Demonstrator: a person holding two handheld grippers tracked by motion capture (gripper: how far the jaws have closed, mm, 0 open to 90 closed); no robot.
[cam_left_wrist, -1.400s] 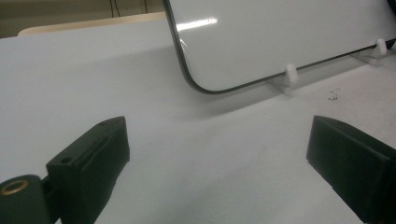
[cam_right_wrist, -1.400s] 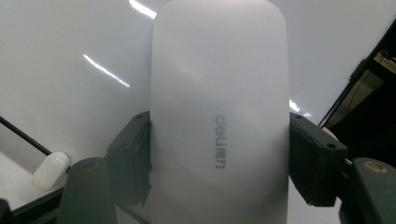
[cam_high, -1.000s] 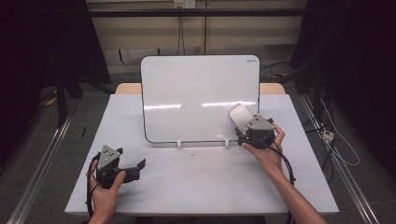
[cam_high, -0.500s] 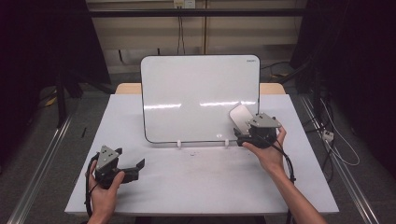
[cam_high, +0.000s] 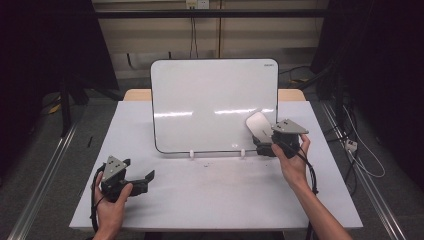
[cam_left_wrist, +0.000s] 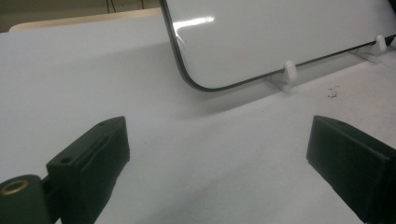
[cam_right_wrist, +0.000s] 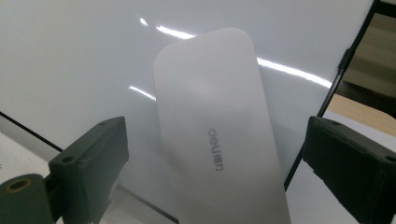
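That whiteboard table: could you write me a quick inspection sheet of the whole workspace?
Surface: white table, a few dark specks near the board's feet.
Job's things: whiteboard upright on white feet; white eraser lying against its lower right.
Clutter: nothing seen.
Grippers: left hand-held gripper open, low over the table; right hand-held gripper open, jaws either side of the eraser.
Cables: one trails from each gripper.
Surroundings: dark floor, rails, loose wires.

You've got a glossy, smooth whiteboard (cam_high: 210, 105) w/ light streaks; eraser (cam_right_wrist: 219, 140) looks like matt, smooth white plastic; desk (cam_high: 210, 195) matt white; claws matt black plastic, brass-look insert.
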